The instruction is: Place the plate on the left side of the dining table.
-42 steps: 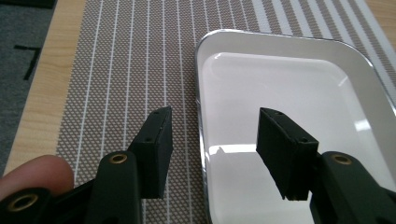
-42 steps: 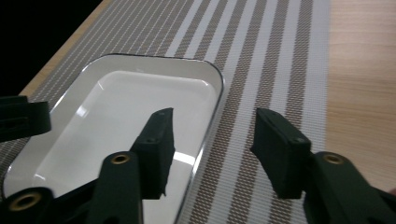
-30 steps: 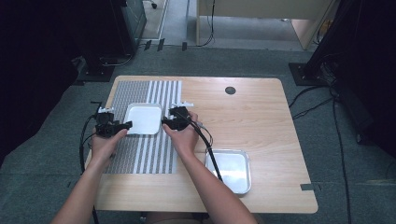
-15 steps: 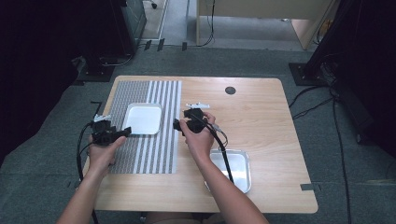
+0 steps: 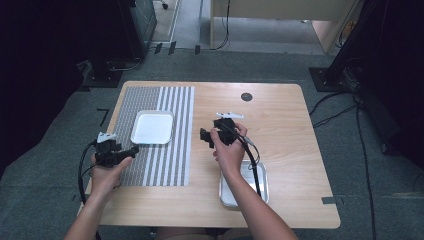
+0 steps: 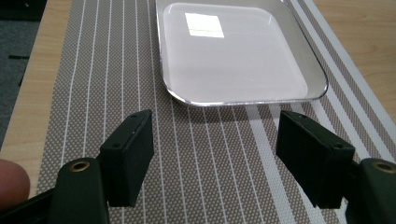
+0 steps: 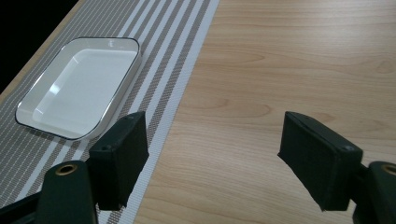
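Both claws gape wide and empty: the left gripper [image 5: 131, 150] over the striped mat [image 5: 170, 165], the right gripper [image 5: 204, 136] above bare table [image 5: 285, 130].

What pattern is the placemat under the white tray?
Grey-brown weave with thin white stripes on the placemat; clearest in the left gripper view.
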